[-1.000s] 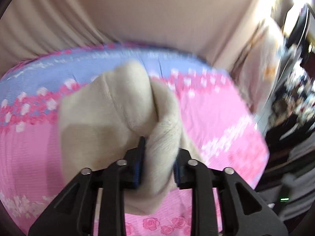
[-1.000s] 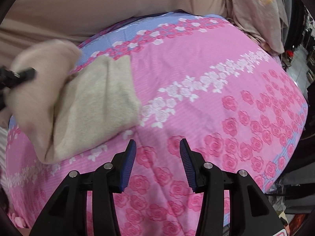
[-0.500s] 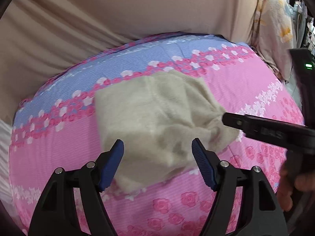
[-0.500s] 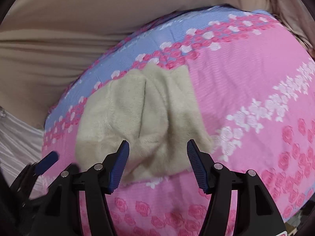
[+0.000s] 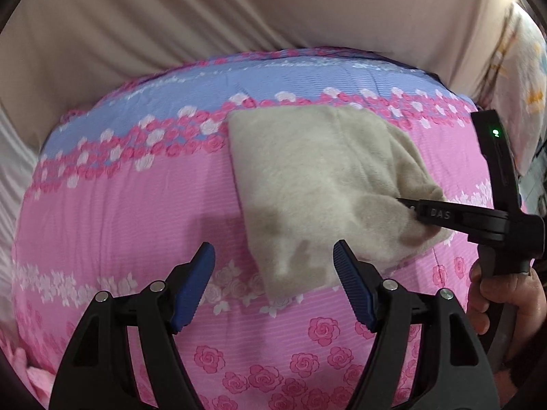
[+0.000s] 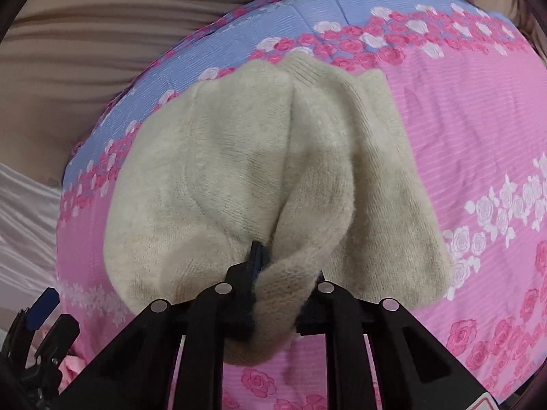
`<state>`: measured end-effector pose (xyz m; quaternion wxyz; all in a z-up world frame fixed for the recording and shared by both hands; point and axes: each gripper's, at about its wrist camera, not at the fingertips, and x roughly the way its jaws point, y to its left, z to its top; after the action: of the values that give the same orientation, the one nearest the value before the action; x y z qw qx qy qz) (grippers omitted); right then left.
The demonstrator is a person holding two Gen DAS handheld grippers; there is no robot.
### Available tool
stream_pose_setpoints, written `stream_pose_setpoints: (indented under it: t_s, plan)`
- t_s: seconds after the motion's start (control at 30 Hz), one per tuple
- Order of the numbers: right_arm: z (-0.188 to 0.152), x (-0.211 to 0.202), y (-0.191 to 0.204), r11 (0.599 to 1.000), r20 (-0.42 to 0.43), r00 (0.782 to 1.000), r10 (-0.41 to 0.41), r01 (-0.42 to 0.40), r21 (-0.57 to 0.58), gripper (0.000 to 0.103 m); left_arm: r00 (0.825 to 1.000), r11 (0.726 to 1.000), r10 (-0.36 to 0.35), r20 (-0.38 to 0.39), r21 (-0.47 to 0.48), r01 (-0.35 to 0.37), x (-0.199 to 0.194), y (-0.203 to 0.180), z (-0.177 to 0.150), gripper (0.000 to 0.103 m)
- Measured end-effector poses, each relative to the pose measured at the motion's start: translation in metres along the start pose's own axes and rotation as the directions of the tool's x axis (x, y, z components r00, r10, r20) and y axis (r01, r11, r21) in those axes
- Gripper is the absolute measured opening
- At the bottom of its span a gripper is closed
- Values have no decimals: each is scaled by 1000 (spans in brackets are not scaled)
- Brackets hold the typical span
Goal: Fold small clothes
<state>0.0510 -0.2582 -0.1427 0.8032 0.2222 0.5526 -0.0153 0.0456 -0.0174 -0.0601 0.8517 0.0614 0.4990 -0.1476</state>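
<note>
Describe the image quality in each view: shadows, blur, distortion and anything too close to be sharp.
Left wrist view: heavy fisheye bulge, dark corners; sharp, with soft shadows on the beige garment beyond the open left gripper; pale curtain at top looks washed out. Right wrist view: same bulge; the right gripper pinches a garment fold, which looks slightly soft up close; the flowered sheet is evenly lit, no glare.

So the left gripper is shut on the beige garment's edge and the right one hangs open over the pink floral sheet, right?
No, the sides are swapped. The right gripper is shut on the beige garment's edge, as the right wrist view shows. The left gripper hangs open over the pink floral sheet, seen in the left wrist view.
</note>
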Motion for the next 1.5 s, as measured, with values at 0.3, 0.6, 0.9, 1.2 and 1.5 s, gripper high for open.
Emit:
stream_pose_setpoints:
  t_s: [0.3, 0.6, 0.9, 1.2, 1.5]
  plan:
    - [11, 2, -21, 989, -58, 997, 58, -49, 140, 53, 1000, 979, 26, -9, -203, -27, -4, 70, -5, 70]
    - [53, 44, 18, 997, -178, 984, 13, 0, 75, 30, 998, 956, 53, -28, -286, -58, -7, 117, -14, 70]
    - [85, -118, 99, 901, 89, 899, 428, -417, -123, 12, 1000, 948, 22, -18, -317, -27, -8, 137, -17, 70]
    - [9, -5, -71, 953, -94, 951, -293, 299, 56, 12, 998, 965, -56, -40, -259, 44, 8, 107, -9, 70]
    - [52, -21, -13, 997, 12, 998, 56, -55, -55, 55, 995, 976, -76, -69, -207, 60, 24, 45, -4, 74]
